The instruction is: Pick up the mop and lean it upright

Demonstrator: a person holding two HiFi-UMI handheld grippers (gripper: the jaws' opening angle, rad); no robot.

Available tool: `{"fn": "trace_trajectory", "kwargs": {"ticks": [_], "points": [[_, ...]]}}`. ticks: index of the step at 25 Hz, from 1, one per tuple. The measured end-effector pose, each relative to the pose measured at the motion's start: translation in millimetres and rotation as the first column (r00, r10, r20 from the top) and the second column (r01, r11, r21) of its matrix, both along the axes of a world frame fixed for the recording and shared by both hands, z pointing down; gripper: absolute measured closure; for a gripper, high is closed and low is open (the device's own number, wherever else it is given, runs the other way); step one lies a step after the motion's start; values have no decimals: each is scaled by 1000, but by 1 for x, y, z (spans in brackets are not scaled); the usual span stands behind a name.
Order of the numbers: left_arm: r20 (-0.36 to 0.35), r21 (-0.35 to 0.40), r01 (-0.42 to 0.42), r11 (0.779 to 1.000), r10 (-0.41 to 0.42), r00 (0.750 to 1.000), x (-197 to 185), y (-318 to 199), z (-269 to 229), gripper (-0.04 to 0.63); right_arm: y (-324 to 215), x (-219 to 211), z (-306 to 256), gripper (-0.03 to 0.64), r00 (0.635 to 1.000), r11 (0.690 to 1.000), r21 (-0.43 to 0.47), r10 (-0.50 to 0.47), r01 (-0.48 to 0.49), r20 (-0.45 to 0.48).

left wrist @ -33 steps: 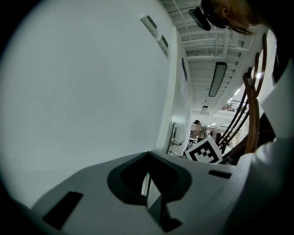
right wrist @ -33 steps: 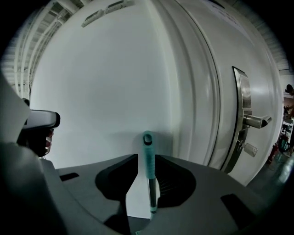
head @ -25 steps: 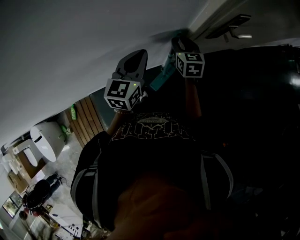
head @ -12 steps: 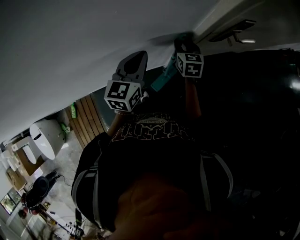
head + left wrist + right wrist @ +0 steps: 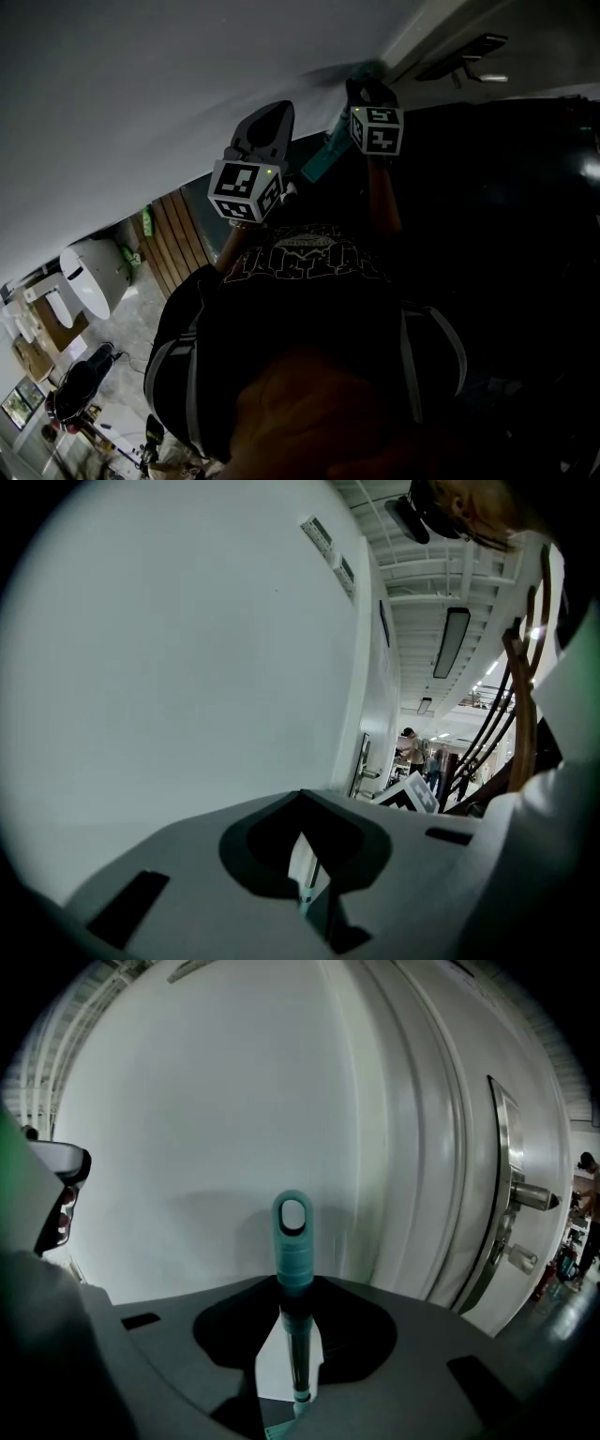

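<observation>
Leaning step is in hand. Left gripper [image 5: 272, 117] hovers clenched, seemingly empty, near the wall [image 5: 141, 94]. The mop [image 5: 292, 1237] handle stands upright in the clamped right gripper [image 5: 293, 1290], its top just beside the wall. The next move probably calls for a gentle release.

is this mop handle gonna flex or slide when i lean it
Probably stiff: the slim dark mop handle with teal looped cap runs straight through the right gripper's jaws. Its rounded cap may well skid sideways on the smooth white wall, tipping it.
</observation>
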State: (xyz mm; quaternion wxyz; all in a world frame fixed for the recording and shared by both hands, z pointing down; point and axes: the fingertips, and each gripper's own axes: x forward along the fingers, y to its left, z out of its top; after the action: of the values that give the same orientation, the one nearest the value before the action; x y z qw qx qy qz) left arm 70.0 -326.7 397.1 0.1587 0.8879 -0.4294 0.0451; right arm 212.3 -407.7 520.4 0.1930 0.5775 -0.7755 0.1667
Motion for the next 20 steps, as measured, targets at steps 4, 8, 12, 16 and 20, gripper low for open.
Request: {"fn": "trace_trajectory", "kwargs": {"ticks": [4,8,12,16,20], "points": [[0,1,-10,1000,10,1000,8,6,-1,549,12,0,-3,494,1000,1000,6,-9,9,9],[-3,-6,-23,1000,23,1000,22,14,1,549,23,5,-3,494,1000,1000,9,-22,22,13],[-6,-11,-28,1000,28,1000,33,25,0,549,36,12,-4,494,999,1000,12,-29,29,15],[-6,-13,-24,1000,24,1000,38,38,-1,549,53,16,-7,494,999,999,16,-34,34,17],[-7,-18,-22,1000,22,1000,44,50,0,549,69,22,-8,494,999,999,18,-38,38,14]]}}
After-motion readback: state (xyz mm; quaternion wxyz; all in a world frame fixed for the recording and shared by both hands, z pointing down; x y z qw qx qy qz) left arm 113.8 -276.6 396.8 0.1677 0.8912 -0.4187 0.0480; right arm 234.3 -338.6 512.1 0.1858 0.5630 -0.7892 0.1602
